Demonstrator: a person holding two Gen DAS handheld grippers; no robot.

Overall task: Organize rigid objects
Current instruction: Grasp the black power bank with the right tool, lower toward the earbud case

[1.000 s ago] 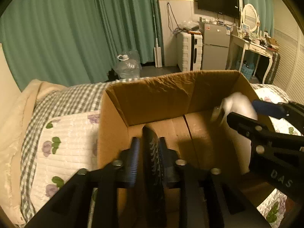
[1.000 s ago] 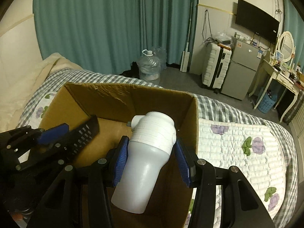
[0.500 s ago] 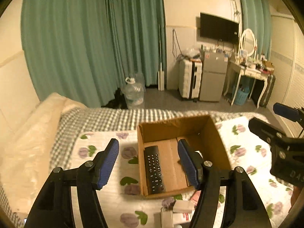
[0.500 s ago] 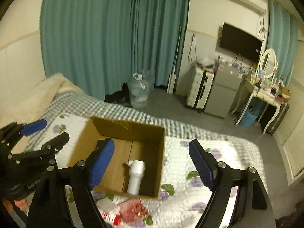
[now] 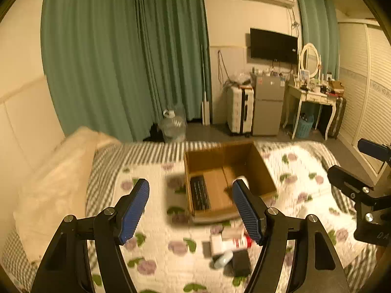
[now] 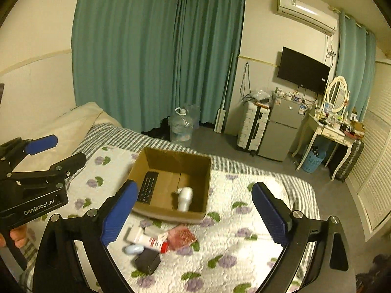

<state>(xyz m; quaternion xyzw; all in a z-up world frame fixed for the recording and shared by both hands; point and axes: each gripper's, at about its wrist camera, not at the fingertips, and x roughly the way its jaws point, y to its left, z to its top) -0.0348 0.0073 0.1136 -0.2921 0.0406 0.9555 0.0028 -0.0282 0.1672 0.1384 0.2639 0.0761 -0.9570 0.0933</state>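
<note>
Cardboard box (image 6: 171,161) holding remote (image 6: 147,186), white bottle (image 5: 242,179) half hidden by finger (image 5: 246,210)

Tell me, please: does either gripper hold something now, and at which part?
Nothing is held. The left gripper and the right gripper are both open and empty above the bed; the remote control and the white bottle lie inside the cardboard box.

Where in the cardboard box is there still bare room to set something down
The bare cardboard floor lies between the remote along the left wall and the white bottle near the right wall of the box, reaching to the far wall. On the quilt, the near-left patch before the box is crowded: tube, pink packet, black block.
</note>
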